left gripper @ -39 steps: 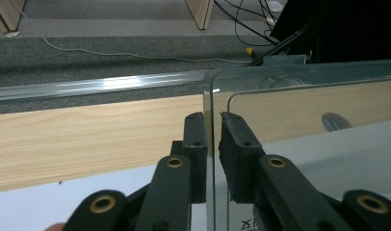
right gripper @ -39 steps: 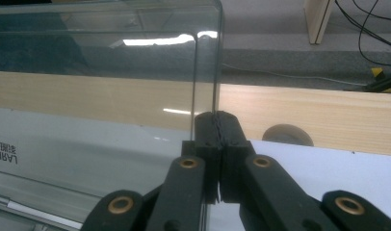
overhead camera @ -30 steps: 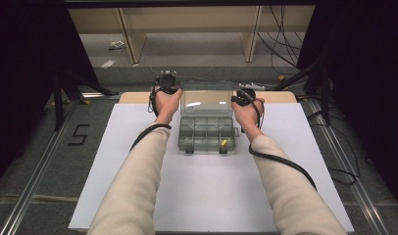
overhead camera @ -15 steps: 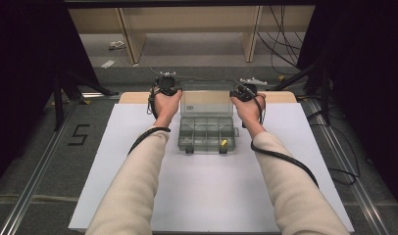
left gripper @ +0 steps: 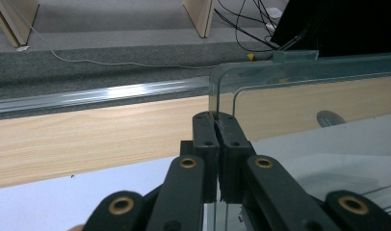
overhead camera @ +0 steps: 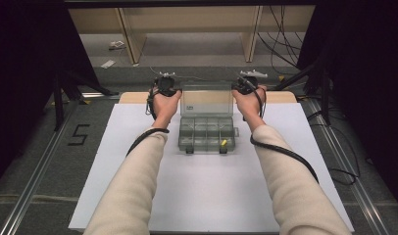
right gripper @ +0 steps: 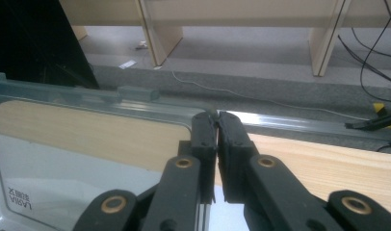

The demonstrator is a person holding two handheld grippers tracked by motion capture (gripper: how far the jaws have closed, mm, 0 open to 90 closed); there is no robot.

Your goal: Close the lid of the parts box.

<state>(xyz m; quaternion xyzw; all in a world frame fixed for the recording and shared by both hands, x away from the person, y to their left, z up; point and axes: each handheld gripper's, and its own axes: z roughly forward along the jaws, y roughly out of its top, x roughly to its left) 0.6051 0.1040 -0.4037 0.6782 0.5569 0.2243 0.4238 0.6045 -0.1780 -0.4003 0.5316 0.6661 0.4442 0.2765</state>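
Clear lid [overhead camera: 207, 100] of the compartment box [overhead camera: 207, 134]: lay flat a second earlier, now raised to near upright.

Left gripper [left gripper: 216, 126]: jaws clenched on the lid's left edge, which is pinched between the pads; the pane is seen extending to the right of the jaws.

Right gripper [right gripper: 216, 126]: jaws have just been closing, now clamped on the lid's right edge; the pane is seen to the left of the jaws.

Box tray: its contents are hard to make out, save one small yellow piece [overhead camera: 223, 143]. The gripper tips are hidden behind the hands in the high view.
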